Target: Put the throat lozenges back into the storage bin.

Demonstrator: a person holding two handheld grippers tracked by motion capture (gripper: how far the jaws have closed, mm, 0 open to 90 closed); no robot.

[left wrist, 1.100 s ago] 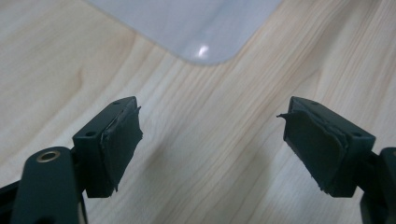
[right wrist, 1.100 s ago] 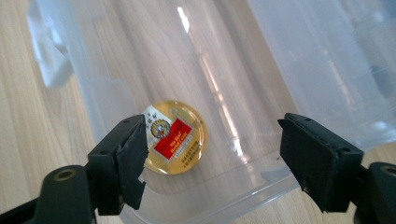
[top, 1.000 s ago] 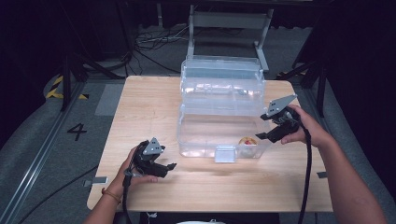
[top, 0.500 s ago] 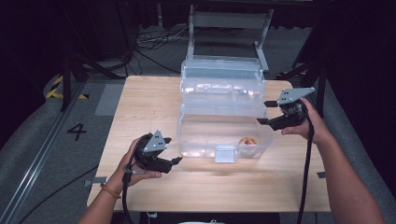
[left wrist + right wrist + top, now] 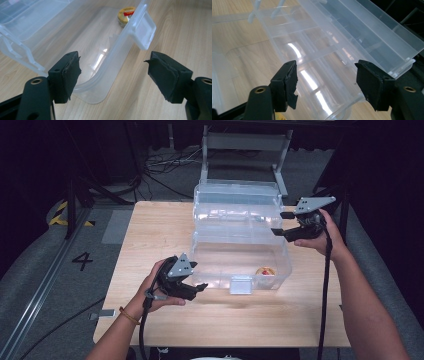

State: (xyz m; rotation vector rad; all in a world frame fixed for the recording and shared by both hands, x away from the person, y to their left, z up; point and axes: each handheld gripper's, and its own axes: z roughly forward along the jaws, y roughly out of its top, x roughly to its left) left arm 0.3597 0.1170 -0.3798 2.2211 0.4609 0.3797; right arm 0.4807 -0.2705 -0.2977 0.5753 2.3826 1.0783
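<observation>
Beside the clear box [image 5: 240, 240], left claw [image 5: 197, 287] and right claw [image 5: 280, 223] gape empty, narrowing.

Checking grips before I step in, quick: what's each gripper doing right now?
Left gripper: open, holding nothing, near the clear box front corner, jaws just closing a little.
Right gripper: open, holding nothing, beside the box, jaws just closing a little.

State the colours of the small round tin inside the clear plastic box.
The small round tin is yellow with a red patch, clearest in the left gripper view.
</observation>
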